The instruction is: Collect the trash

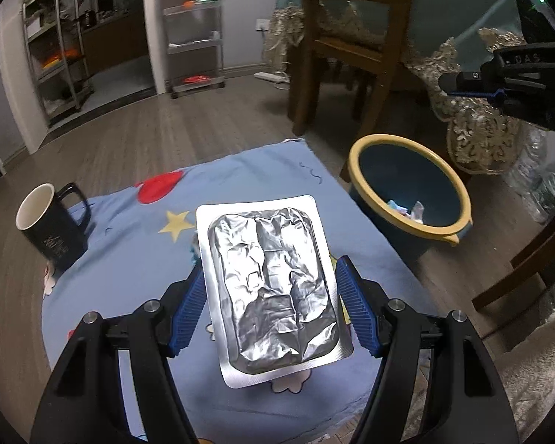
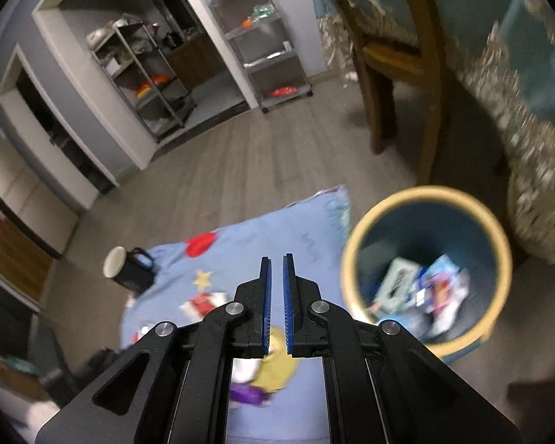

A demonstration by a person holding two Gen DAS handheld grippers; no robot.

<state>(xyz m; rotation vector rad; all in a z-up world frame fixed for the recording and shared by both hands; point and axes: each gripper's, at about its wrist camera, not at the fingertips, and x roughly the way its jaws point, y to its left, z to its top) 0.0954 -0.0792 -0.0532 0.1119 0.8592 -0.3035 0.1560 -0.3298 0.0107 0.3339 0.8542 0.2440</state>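
Observation:
A silver foil blister pack (image 1: 273, 314), crumpled and rectangular, hangs above the blue cartoon cloth (image 1: 129, 259) with my left gripper (image 1: 271, 268) shut on its two long edges. To the right on the floor stands a blue bin (image 1: 399, 170) with a yellow rim and wrappers at its bottom. In the right wrist view the same bin (image 2: 425, 222) lies lower right and holds several wrappers. My right gripper (image 2: 276, 259) is shut with nothing between its blue pads, raised over the cloth (image 2: 248, 240). It also shows at the upper right of the left wrist view as the right gripper (image 1: 448, 87).
A black mug (image 1: 51, 222) with a white inside stands at the cloth's left edge, also seen as the mug (image 2: 129, 270). A wooden chair (image 1: 347, 48) and a table draped in a lace-edged cloth (image 1: 473, 129) stand behind the bin. Metal shelves (image 1: 192, 29) line the far wall.

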